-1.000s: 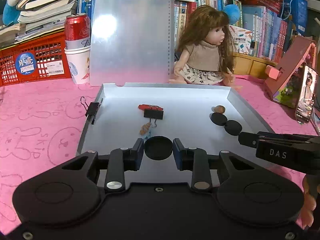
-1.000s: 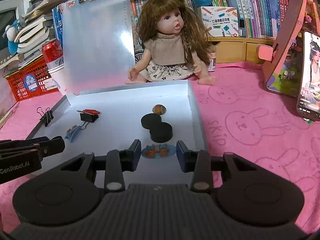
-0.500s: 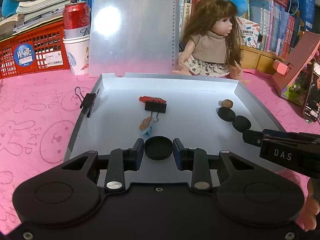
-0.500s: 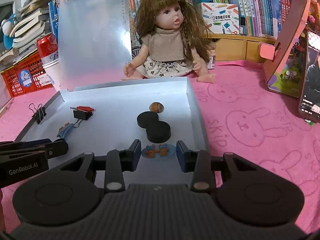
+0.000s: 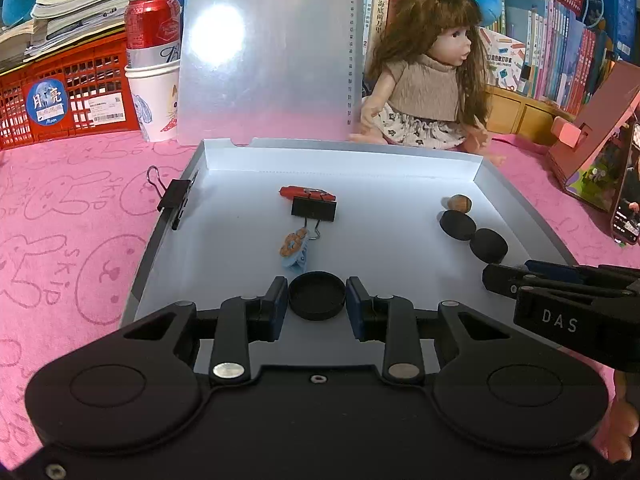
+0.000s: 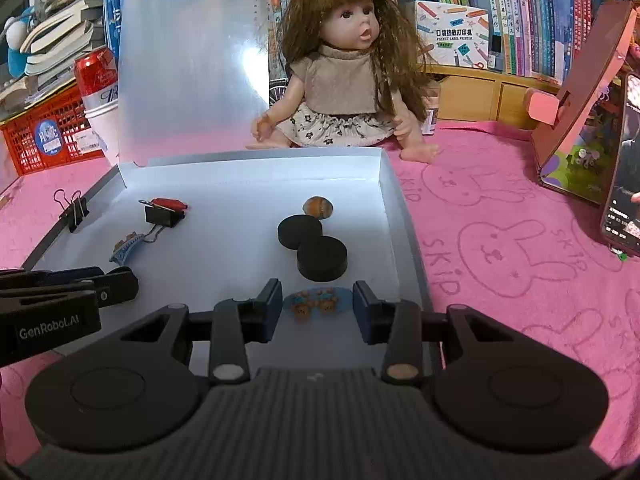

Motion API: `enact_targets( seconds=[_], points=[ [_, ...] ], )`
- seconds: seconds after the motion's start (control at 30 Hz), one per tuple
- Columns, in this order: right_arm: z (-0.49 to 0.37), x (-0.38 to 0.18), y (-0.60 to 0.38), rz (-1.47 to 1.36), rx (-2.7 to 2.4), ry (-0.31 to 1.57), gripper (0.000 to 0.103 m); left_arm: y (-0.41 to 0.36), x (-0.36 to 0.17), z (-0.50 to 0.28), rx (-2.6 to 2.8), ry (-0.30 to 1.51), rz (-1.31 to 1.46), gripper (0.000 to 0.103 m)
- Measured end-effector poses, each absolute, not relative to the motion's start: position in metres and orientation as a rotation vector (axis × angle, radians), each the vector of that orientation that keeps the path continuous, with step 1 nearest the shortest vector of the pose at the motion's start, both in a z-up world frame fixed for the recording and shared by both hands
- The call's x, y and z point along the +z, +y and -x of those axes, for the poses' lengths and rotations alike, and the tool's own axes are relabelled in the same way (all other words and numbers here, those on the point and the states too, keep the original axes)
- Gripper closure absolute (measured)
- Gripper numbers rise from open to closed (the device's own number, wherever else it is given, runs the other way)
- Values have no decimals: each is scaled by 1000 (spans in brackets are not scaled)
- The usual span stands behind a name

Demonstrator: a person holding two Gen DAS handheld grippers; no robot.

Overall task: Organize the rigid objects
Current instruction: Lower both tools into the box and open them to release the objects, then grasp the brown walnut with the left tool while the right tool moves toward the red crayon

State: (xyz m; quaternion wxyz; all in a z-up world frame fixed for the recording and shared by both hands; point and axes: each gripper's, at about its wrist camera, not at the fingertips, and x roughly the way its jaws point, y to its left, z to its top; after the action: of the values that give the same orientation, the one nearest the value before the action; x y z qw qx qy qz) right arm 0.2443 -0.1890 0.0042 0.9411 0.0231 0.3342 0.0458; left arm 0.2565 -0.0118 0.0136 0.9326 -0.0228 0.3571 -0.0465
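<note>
Black cap (image 5: 317, 295): round, flat, with a raised rim. It sits low in the white tray (image 5: 400, 168), near the front edge.
Left gripper (image 5: 317, 298): its two blue pads squeeze the black cap from both sides.
Right gripper (image 6: 316, 300): its jaws are opening. A blue oval sticker with two little bears (image 6: 316, 300) lies between them on the tray floor, and the pads stand apart from it.
Black discs (image 6: 322, 258): two thick round ones, touching each other, near the tray's right wall. A small brown shell-like thing (image 6: 318, 206) lies just behind them.
Clips: a black clip (image 5: 314, 208) lies mid-tray by a red piece (image 5: 306, 192). Another black clip (image 5: 174, 196) bites the left wall. A small blue hair clip (image 5: 295, 250) lies near the cap.
Writing: "DAS" on the right gripper's side, "GenRobot.AI" on the left gripper's side, "SKIP" beside bunny drawings on the pink cloth (image 6: 500, 240).
Hard to see: the red can (image 5: 152, 20) has letters cut off by a paper cup (image 5: 156, 100). The book titles are too small to read. The phone (image 6: 624, 164) is cut by the picture edge.
Behind the tray: a doll (image 6: 344, 80) sits beside a clear upright board (image 5: 268, 52).
</note>
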Motion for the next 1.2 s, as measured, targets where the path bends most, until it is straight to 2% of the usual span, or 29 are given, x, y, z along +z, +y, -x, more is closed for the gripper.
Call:
enact_targets(
  seconds=[0.13,0.17,0.2,0.27,0.4,0.47,0.73,1.2],
  points=[
    [-245,6,-191,-70,94,681,55,-10,15,-257,-96,740,63,73],
    [-245,6,-191,-77,94,680,52,-10,16,-257,-97,743,68,73],
    [-244,7,-192,-81,95,676,44,-9,16,-257,-99,744,73,72],
    [-241,9,-193,-87,101,666,41,-8,19,-254,-105,739,79,61],
    [-233,16,-197,-95,114,636,34,-6,30,-245,-122,707,81,55],
    [-227,21,-201,-97,131,617,31,-5,37,-237,-142,691,75,48],
    [-168,34,-210,-20,236,497,19,4,51,-177,-186,597,73,41],
    [-74,7,-239,56,395,463,18,29,25,-60,-174,577,51,40]
  ],
)
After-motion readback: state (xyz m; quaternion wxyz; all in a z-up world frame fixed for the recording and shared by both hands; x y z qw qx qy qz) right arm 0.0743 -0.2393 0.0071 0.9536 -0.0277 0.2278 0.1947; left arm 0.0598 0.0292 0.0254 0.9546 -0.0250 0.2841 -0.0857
